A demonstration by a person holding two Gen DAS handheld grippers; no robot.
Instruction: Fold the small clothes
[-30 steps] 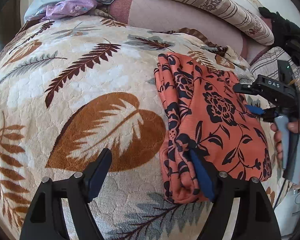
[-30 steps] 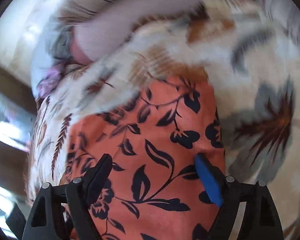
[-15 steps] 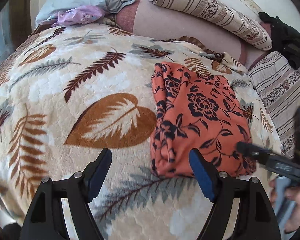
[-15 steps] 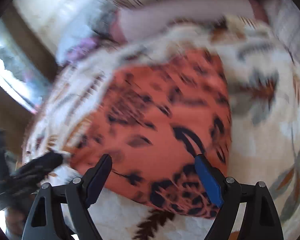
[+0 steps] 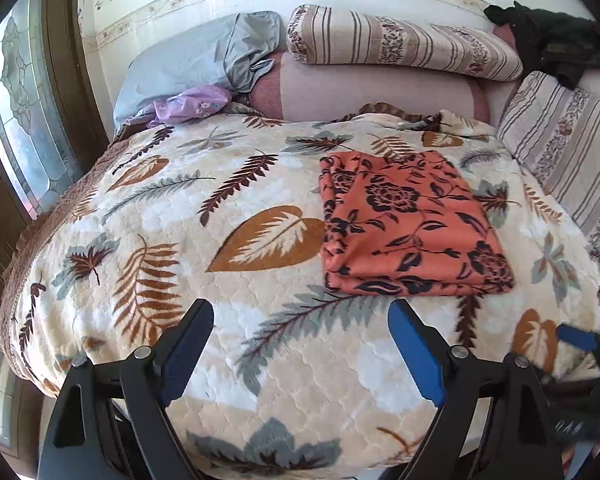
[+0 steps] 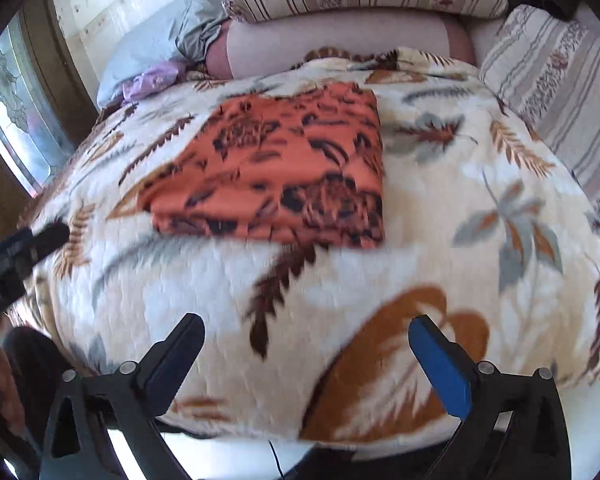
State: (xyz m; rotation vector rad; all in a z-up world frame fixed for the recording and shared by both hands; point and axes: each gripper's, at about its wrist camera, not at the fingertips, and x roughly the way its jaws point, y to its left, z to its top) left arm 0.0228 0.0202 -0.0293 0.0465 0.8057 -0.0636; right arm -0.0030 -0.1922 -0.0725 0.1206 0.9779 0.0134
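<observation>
An orange cloth with black flowers [image 5: 410,226] lies folded into a flat rectangle on the leaf-patterned blanket [image 5: 180,240], right of the middle. In the right wrist view the same folded cloth [image 6: 284,172] lies ahead, blurred. My left gripper [image 5: 300,344] hangs over the blanket's near edge, well short of the cloth, its jaws opening with nothing between them. My right gripper [image 6: 306,354] is also back from the cloth, jaws opening and empty. The right gripper's blue tip [image 5: 576,338] shows at the left wrist view's right edge.
Striped bolsters [image 5: 400,42] and a pink cushion [image 5: 364,88] line the head of the bed. A blue-grey pillow [image 5: 196,60] and a lilac garment [image 5: 192,104] lie at the far left. Dark clothing [image 5: 552,44] sits far right. A glazed door [image 5: 24,128] stands left.
Both grippers have pulled back and risen away from the orange cloth, which now lies released and folded on the blanket. Both sets of jaws stand wider than before.
</observation>
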